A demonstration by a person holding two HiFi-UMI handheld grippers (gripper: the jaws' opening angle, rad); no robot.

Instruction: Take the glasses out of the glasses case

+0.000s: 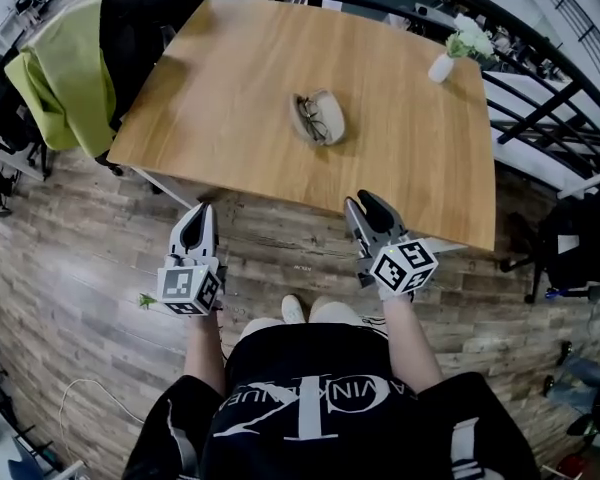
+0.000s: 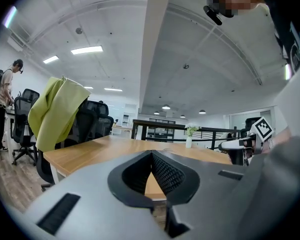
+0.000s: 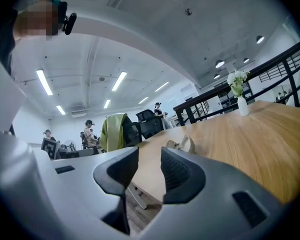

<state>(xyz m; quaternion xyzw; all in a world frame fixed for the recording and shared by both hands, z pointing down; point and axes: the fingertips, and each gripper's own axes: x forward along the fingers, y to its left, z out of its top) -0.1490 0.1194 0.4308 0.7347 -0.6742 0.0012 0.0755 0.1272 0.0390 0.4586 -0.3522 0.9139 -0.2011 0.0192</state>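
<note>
Glasses case (image 1: 321, 118): lying open near the middle of the wooden table (image 1: 250, 78), glasses (image 1: 307, 118) inside it. Left gripper (image 1: 202, 212): jaws clenched, tips meeting, nothing between them, short of the table's near edge. Right gripper (image 1: 366, 204): jaws parted, empty, likewise well apart from the case. White vase (image 1: 441, 67): far right corner.

An open glasses case (image 1: 327, 116) with glasses (image 1: 309, 120) inside lies on the wooden table (image 1: 230, 88).
</note>
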